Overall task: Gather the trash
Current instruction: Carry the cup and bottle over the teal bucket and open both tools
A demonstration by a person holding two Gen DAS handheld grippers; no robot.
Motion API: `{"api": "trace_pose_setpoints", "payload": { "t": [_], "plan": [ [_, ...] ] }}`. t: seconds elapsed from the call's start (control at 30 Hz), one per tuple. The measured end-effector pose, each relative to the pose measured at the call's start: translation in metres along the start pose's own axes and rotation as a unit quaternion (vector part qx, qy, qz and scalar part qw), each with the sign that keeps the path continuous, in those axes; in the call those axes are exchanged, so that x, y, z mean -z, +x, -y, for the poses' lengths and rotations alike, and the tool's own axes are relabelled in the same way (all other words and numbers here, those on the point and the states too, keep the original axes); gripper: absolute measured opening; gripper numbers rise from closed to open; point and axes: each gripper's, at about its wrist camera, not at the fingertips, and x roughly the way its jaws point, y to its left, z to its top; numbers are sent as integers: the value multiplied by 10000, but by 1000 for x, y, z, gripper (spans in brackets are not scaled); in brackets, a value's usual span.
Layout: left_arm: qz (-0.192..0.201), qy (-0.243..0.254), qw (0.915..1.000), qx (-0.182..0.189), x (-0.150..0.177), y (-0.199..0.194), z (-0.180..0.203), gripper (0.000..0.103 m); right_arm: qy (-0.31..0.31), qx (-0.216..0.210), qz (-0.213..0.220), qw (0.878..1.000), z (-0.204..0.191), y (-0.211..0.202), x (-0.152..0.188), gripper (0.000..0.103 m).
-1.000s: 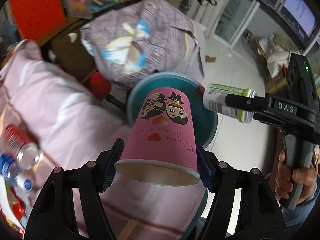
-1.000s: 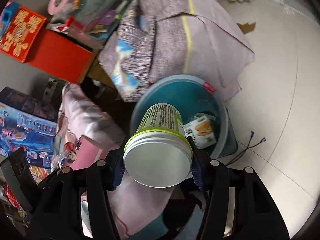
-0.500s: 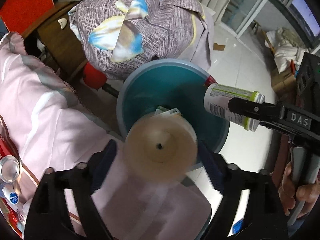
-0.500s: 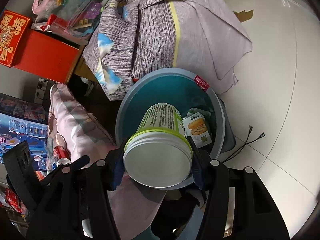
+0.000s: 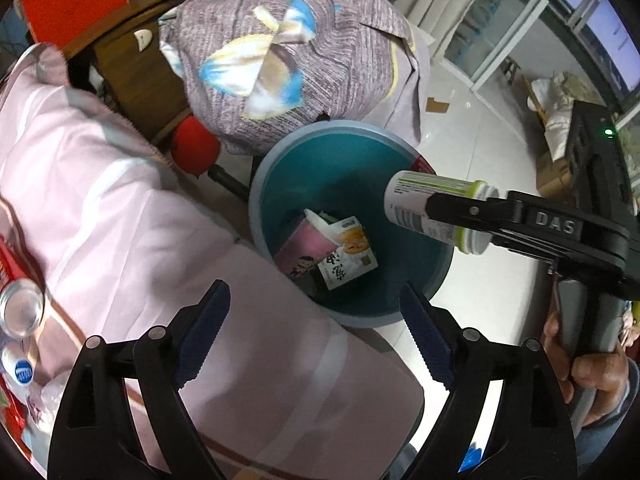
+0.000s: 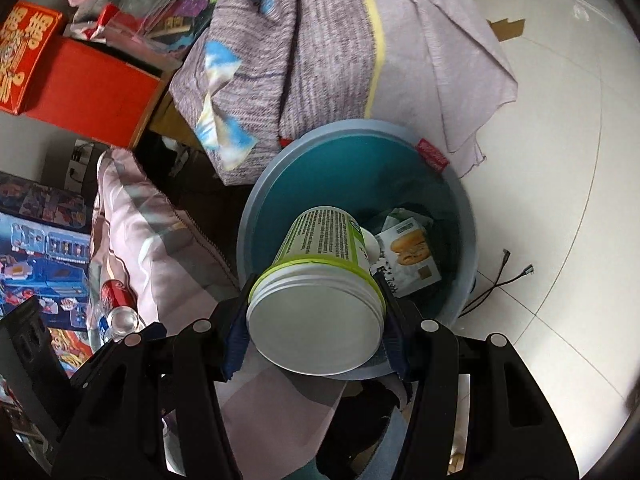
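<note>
The left tongs (image 5: pixel 314 330) stood wide and empty above the bin (image 5: pixel 320 140). The right tongs (image 6: pixel 314 322) gripped a green-rimmed tub (image 6: pixel 320 280), hiding part of the pink cup (image 5: pixel 306 246) and carton (image 5: pixel 348 252) lying inside.

a lived-in home, likely a bedroom: pink bedding (image 5: pixel 120 216) lies at the near left, a purple patterned blanket (image 5: pixel 288 60) is heaped at the far side, and a teal waste bin (image 5: pixel 344 168) stands on a glossy white tile floor (image 6: pixel 560 160). red gift boxes (image 6: pixel 80 84) and toy boxes (image 6: pixel 40 248) crowd the left.
</note>
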Motion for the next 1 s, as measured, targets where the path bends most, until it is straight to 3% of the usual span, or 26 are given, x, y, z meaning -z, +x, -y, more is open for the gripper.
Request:
{"api": "trace_pose_setpoints", "payload": {
  "t": [0.13, 0.2, 0.33, 0.57, 1.0],
  "plan": [
    [57, -107, 9999, 23, 6, -10, -10, 87, -93, 52, -88, 9999, -10, 9, 0, 53],
    [88, -172, 9998, 26, 9, -13, -15, 94, -97, 74, -180, 9998, -14, 14, 2, 54],
    [210, -251, 9995, 31, 14, -22, -22, 95, -151, 163, -216, 9995, -21, 16, 5, 68],
    [292, -329, 9989, 157, 24, -36, -30, 95, -252, 385, -148, 9988, -33, 9, 12, 78],
    [625, -688, 9956, 139, 66, -80, -65, 95, -614, 638, -81, 9960, -79, -9, 40, 79]
  ]
}}
